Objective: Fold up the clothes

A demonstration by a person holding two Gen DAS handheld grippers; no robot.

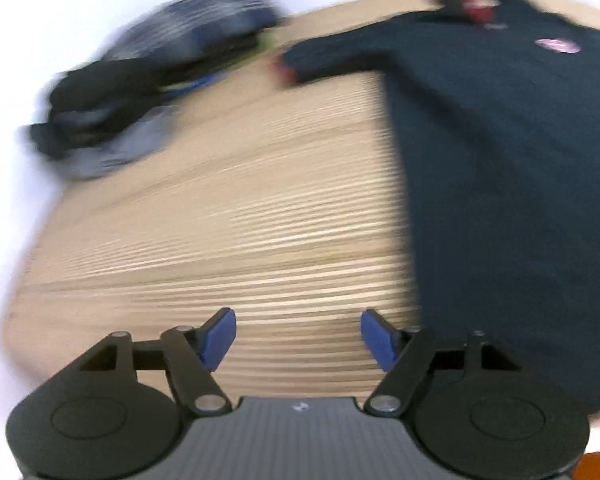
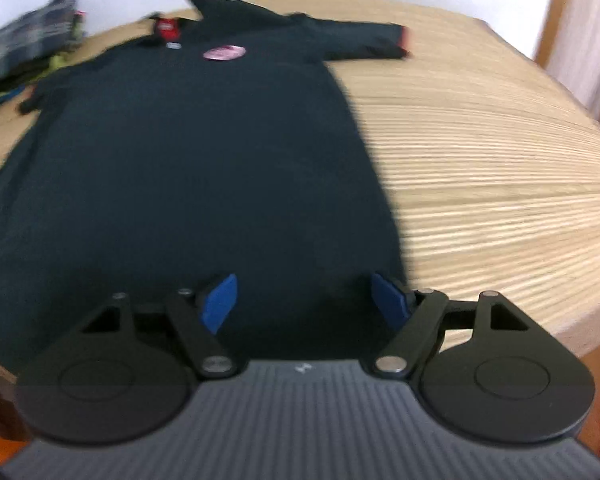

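Lying flat on the wooden worktop (image 2: 500, 160) was a dark shirt (image 2: 188, 152); the left claw (image 1: 299, 336) and right claw (image 2: 304, 302) were both released, gripping nothing.

shirt (image 2: 188, 152): dark navy, near black, pink oval badge on chest, red inside collar, red-pink cuff edges | table (image 2: 500, 168): light tan wood with fine pale grain stripes | clothes pile (image 1: 148, 80): black, grey, blue plaid, lime-green bits | gripper pads (image 1: 220, 338): blue on black linkages | wall: white
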